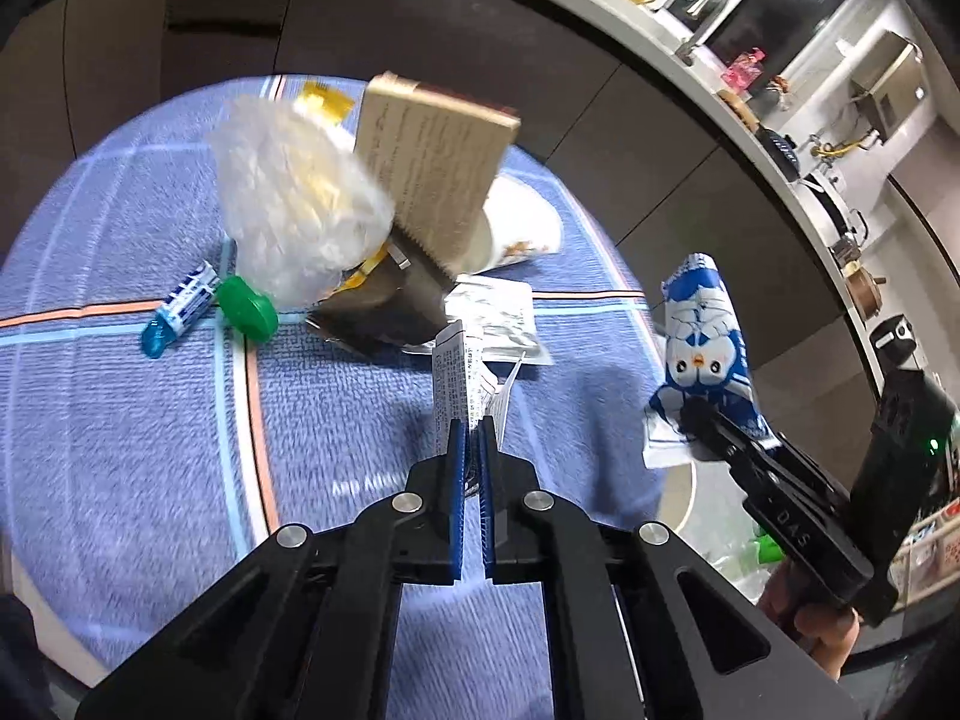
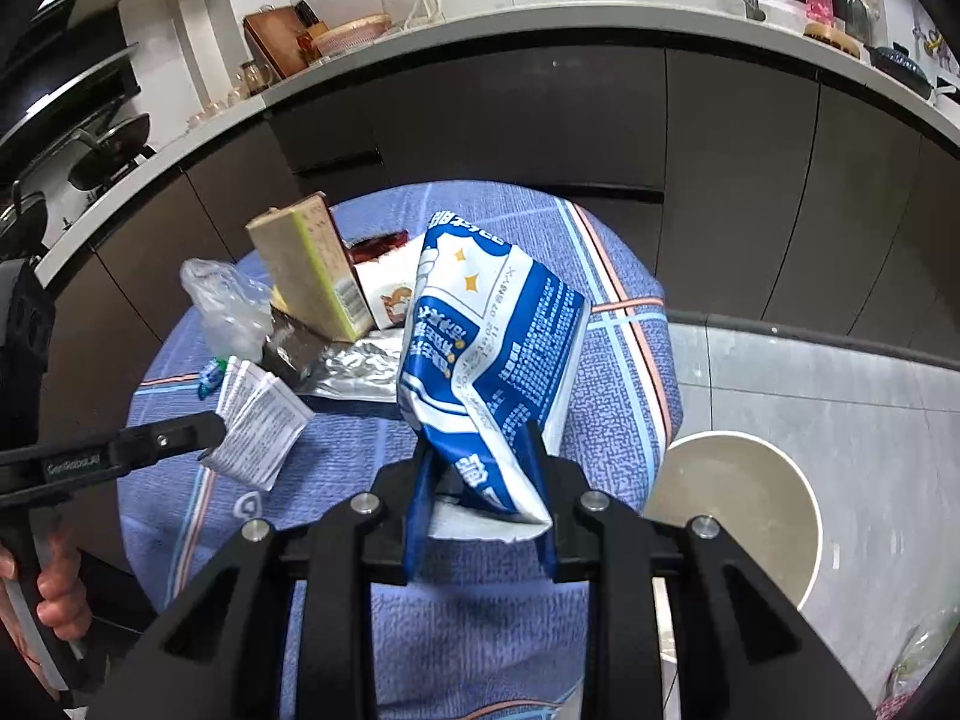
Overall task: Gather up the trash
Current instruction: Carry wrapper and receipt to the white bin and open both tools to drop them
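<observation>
A kitchen with dark cabinets and a pale counter (image 1: 708, 60) lay behind a round table under a blue cloth (image 1: 120, 396), where the trash sat in a heap at the far middle. In the left wrist view the left gripper (image 1: 474, 426) had its jaws pressed together on a small white sachet (image 1: 459, 372), which stood up from the tips, clear of the cloth; beyond it lay a clear bag (image 1: 288, 210), a beige box (image 1: 432, 168) leaning over a paper cup (image 1: 522, 228), a foil wrapper (image 1: 498, 318), a green cap (image 1: 246, 306) and a blue tube (image 1: 180, 312) to the far left. At the right edge the right gripper (image 1: 696, 414) carried a blue-and-white bag (image 1: 702, 336). In the right wrist view the right gripper (image 2: 480, 450) was clamped on the crumpled lower end of that bag (image 2: 486, 336), which rose in front of the lens and hid part of the heap; a round bin (image 2: 738, 516) stood on the floor just right of the table, near the gripper. To do this well, each piece probably had to be carried fully over the bin's mouth before the jaws were let go, the bag first since it was nearer, and the thin sachet kept pinched firmly so it could not slip or flutter onto the floor.
</observation>
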Available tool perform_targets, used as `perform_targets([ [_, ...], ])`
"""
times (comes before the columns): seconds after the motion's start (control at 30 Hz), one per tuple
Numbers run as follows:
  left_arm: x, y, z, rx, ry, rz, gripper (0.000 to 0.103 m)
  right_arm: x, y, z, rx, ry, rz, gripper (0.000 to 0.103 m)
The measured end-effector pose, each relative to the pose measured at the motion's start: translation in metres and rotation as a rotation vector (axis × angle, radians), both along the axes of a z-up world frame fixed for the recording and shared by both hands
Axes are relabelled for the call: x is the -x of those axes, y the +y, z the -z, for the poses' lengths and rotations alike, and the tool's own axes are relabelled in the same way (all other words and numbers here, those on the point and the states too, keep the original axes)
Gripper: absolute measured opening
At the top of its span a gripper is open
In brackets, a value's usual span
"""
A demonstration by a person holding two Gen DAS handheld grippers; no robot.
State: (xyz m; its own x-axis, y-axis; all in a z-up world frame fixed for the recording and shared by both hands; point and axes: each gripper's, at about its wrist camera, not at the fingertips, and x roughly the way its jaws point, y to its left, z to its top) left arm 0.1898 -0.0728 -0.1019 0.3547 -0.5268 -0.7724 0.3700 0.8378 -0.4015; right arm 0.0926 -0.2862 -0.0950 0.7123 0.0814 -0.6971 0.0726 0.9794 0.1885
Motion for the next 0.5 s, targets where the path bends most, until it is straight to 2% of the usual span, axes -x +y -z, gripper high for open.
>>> perform_targets([
  [0.17,0.028,-0.005,-0.036,0.028,-0.073,0.031,0.004,0.023,-0.008,-0.021,0.002,-0.061,0.018,0.028],
  [0.27,0.042,-0.022,-0.058,0.063,-0.118,0.094,0.004,0.040,-0.019,-0.035,0.017,-0.100,0.050,0.028],
  [0.4,0.054,-0.058,-0.069,0.090,-0.131,0.196,0.004,0.059,-0.048,-0.042,0.035,-0.110,0.118,0.028],
  [0.5,0.057,-0.098,-0.065,0.092,-0.121,0.276,0.004,0.072,-0.077,-0.029,0.011,-0.072,0.176,0.028],
])
